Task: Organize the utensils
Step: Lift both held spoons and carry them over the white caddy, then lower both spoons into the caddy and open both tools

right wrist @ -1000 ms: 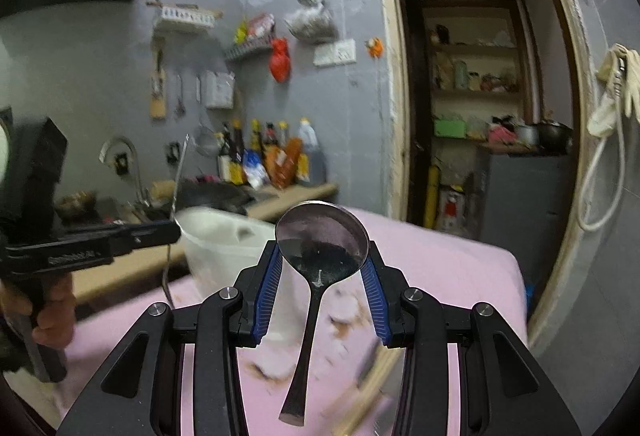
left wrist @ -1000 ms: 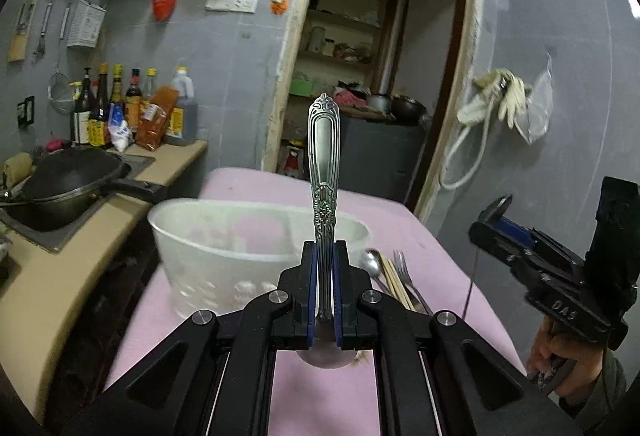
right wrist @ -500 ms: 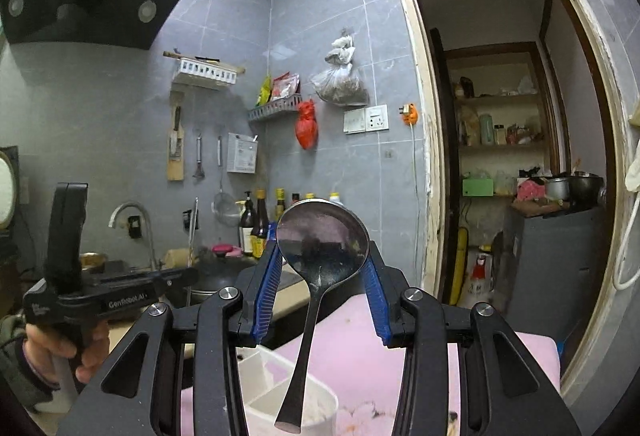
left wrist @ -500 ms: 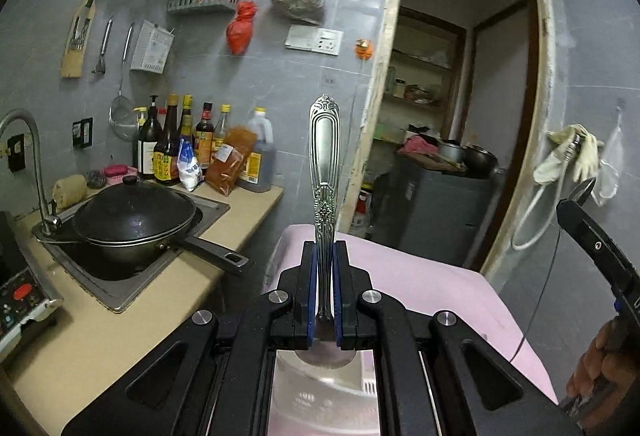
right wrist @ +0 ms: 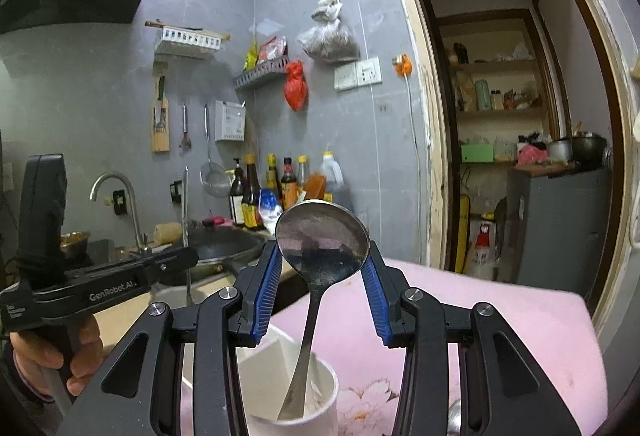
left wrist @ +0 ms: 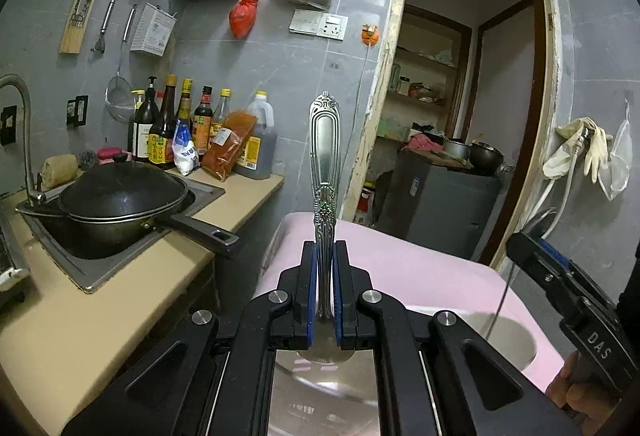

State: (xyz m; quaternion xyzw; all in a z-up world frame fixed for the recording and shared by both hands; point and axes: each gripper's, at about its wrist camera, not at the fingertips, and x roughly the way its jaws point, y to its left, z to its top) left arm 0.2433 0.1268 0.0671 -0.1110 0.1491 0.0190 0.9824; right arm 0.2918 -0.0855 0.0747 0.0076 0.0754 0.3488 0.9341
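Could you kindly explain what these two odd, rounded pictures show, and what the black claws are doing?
There is no robot here: a person holds a black two-finger gripper in each hand, and each gripper carries a wide-angle camera looking along its fingers.

In the left camera's picture, the left gripper is shut on the ornate silver spoon, handle pointing up. The other gripper shows at the right edge.

In the right camera's picture, the right gripper grips the plain steel spoon by its bowl; the handle hangs down into the white plastic utensil holder, which stands on the pink flowered tablecloth. The person's left hand shows at the left.

Behind are a black wok, sauce bottles and a doorway.
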